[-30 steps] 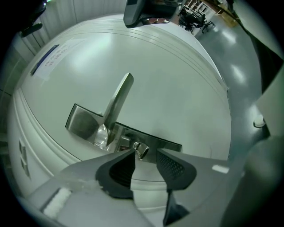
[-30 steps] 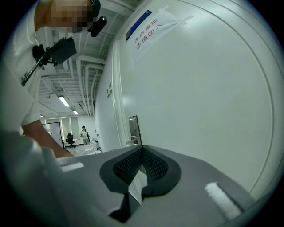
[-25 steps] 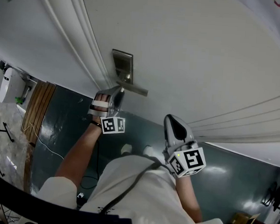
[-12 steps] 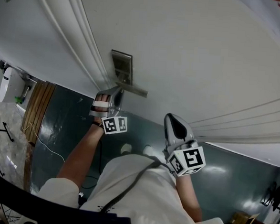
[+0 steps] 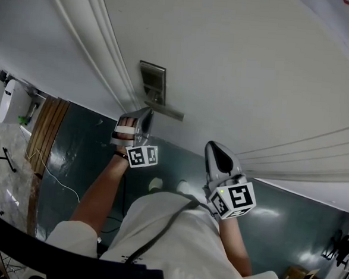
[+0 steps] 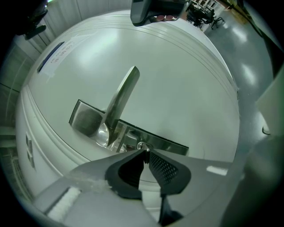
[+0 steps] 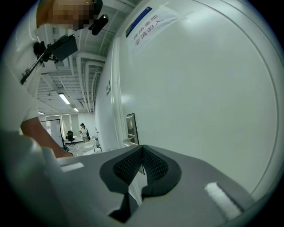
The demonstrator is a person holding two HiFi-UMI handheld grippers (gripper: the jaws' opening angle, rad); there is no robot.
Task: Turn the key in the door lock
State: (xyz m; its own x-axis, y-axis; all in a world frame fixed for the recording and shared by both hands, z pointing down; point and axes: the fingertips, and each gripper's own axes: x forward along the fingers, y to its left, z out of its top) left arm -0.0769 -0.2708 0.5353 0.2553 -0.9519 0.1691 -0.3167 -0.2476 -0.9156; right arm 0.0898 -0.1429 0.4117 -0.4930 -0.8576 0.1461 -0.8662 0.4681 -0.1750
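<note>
A steel lock plate (image 5: 153, 81) with a lever handle (image 5: 166, 111) is set in the white door (image 5: 245, 63). In the left gripper view the lever (image 6: 122, 95) rises from the plate (image 6: 86, 119), and a small key (image 6: 143, 147) sticks out of the keyhole below it. My left gripper (image 6: 144, 153) (image 5: 146, 117) is at the lock, its jaws closing with the key's head pinched between the fingertips. My right gripper (image 5: 215, 151) hangs apart to the right, near the bare door. Its jaws (image 7: 142, 153) are shut with nothing in them.
Ribbed door-frame mouldings (image 5: 97, 47) run left of the lock. A paper notice (image 7: 146, 22) is stuck high on the door. Dark green floor (image 5: 85, 141) lies below, with a cable (image 5: 55, 178) and a wooden strip (image 5: 47, 130). A person (image 7: 83, 131) stands far off in the hall.
The left gripper's jaws have drawn together at the lock and its marker cube has rolled a little. Both hands stay where they were.
</note>
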